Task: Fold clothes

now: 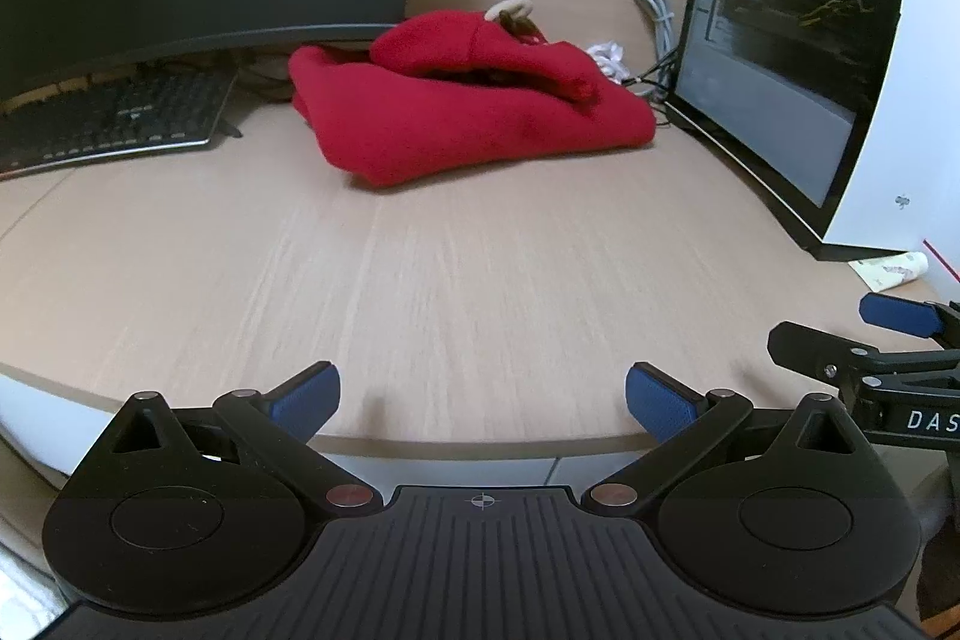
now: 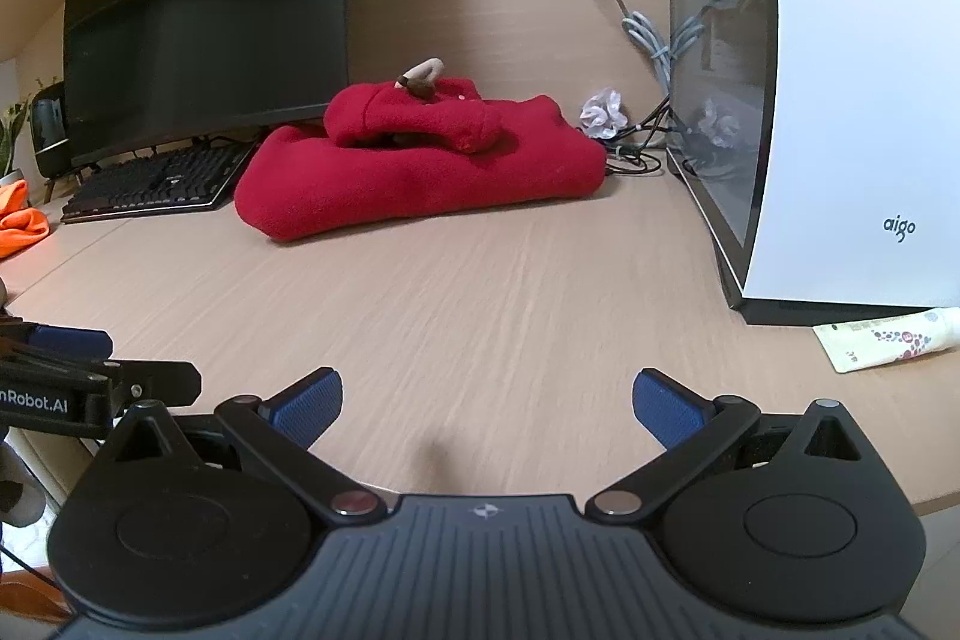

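Note:
A red fleece garment point(image 1: 462, 112) lies folded in a thick bundle at the back of the wooden desk point(image 1: 450, 268), with a hood or sleeve roll on top; it shows too in the right wrist view point(image 2: 420, 166). A small beige and brown item point(image 2: 423, 79) rests on top of it. My left gripper point(image 1: 480, 400) is open and holds nothing, pulled back near the desk's front edge, far from the garment. My right gripper point(image 2: 487, 403) is open too, empty, also over the front of the desk. Each gripper shows at the edge of the other's view.
A dark monitor point(image 2: 204, 10) and a black keyboard point(image 2: 150, 184) stand left of the garment. A white computer case point(image 2: 840, 88) with a glass side stands on the right, with cables point(image 2: 651, 40) behind. A tube point(image 2: 888, 337) lies near the case. Orange cloth point(image 2: 21, 220) sits far left.

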A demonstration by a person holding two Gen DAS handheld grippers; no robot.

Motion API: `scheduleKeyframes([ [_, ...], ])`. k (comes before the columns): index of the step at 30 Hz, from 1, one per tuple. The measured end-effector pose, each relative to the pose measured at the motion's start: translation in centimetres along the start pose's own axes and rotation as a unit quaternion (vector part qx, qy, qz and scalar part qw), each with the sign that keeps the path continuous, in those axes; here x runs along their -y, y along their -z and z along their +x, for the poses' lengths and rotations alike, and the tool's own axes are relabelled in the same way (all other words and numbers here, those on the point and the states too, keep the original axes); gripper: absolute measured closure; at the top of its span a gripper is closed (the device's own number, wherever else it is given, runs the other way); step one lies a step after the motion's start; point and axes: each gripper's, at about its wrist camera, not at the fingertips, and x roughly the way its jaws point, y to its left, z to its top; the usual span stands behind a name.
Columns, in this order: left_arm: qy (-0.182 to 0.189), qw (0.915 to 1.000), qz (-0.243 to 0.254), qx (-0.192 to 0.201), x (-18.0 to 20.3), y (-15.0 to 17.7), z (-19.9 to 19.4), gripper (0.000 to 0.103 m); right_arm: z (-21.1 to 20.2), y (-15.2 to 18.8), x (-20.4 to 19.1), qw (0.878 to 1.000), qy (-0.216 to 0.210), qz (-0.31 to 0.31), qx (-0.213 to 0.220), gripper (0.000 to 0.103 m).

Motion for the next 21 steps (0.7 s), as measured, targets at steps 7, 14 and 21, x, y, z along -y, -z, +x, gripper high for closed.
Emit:
scheduleKeyframes([
  [7,0.0,1.0,-0.004,0.006,-0.27,0.06,0.27,0.0,-0.03,-0.29,0.28,1.0,-0.001,0.002,0.003,0.0],
  [14,0.006,1.0,-0.005,0.006,-0.23,0.08,0.4,0.0,-0.19,-0.35,0.59,1.0,0.0,0.003,0.005,0.0],
  [21,0.012,0.9999,-0.001,0.001,-0.05,0.13,0.56,0.0,0.09,-0.44,0.79,1.0,0.001,0.003,0.002,0.0],
])
